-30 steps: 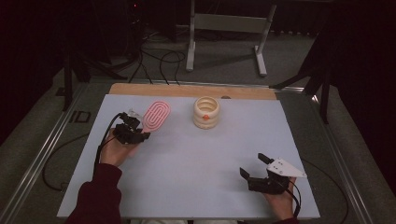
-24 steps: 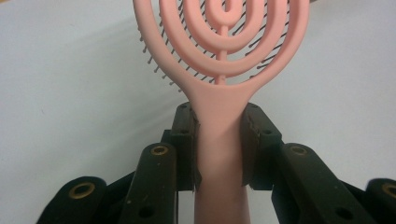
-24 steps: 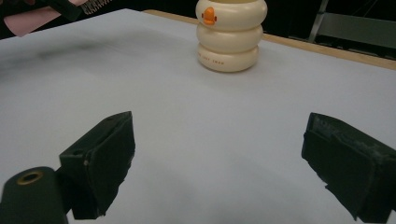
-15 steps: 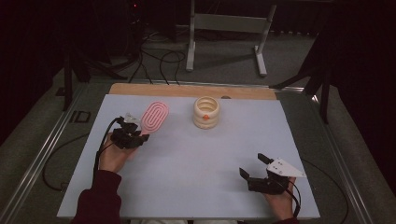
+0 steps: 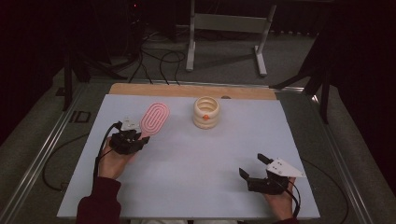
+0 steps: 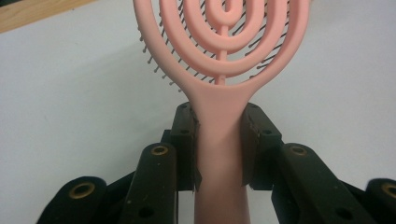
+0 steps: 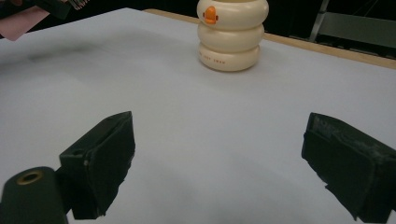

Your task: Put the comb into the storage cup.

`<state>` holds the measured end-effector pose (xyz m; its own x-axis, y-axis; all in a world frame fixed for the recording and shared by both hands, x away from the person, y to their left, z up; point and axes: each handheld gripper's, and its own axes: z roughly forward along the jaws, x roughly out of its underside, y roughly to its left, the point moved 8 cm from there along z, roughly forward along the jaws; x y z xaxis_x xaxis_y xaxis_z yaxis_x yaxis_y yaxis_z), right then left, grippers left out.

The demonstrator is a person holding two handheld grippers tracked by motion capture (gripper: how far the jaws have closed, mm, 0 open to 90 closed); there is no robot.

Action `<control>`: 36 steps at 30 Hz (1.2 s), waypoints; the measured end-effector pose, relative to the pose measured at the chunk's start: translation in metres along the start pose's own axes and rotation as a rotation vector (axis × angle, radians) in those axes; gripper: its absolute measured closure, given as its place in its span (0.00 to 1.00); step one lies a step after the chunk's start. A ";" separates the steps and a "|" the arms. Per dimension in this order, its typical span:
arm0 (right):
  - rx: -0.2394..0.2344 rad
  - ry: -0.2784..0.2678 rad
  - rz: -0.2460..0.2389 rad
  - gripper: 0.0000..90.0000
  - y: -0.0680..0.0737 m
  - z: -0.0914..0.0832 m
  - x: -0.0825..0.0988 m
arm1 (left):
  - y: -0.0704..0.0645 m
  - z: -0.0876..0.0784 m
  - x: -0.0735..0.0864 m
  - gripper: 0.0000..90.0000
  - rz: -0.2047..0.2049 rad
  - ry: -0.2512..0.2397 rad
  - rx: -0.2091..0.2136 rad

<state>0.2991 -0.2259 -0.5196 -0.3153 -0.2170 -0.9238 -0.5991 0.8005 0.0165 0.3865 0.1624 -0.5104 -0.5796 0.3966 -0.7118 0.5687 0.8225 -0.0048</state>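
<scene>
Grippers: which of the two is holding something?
The left gripper: its pads clamp the handle of the pink brush. The right gripper has its jaws wide apart over bare table, nothing between them.

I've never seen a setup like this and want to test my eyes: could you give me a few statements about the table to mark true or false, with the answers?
1. The left tool grips the pink plastic hairbrush by its handle. True.
2. The right tool holds the cream ringed plastic container. False: its jaws stand open with nothing between them, well apart from the container.
3. The container stands upright on the white table sheet. True.
4. The brush's bristles point up at the high view. False: its ribbed back faces up.
</scene>
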 end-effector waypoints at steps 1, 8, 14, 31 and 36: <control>0.000 0.000 0.000 0.11 0.000 0.000 0.000 | 0.000 0.000 0.000 0.78 0.000 0.000 0.000; 0.000 0.001 -0.001 0.11 0.000 0.000 0.000 | -0.004 -0.002 -0.001 0.78 0.003 -0.027 0.000; -0.001 0.002 -0.004 0.11 0.001 0.001 0.000 | -0.005 -0.002 -0.003 0.78 0.016 -0.036 0.008; -0.007 0.011 -0.006 0.11 0.003 0.003 0.002 | -0.012 -0.005 -0.006 0.78 0.025 -0.082 0.037; -0.009 0.012 -0.005 0.11 0.005 0.004 0.002 | -0.018 -0.007 -0.010 0.78 0.039 -0.092 0.048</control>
<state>0.2985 -0.2205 -0.5227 -0.3211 -0.2273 -0.9194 -0.6075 0.7941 0.0158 0.3783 0.1467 -0.4988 -0.5012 0.3871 -0.7739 0.6185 0.7858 -0.0075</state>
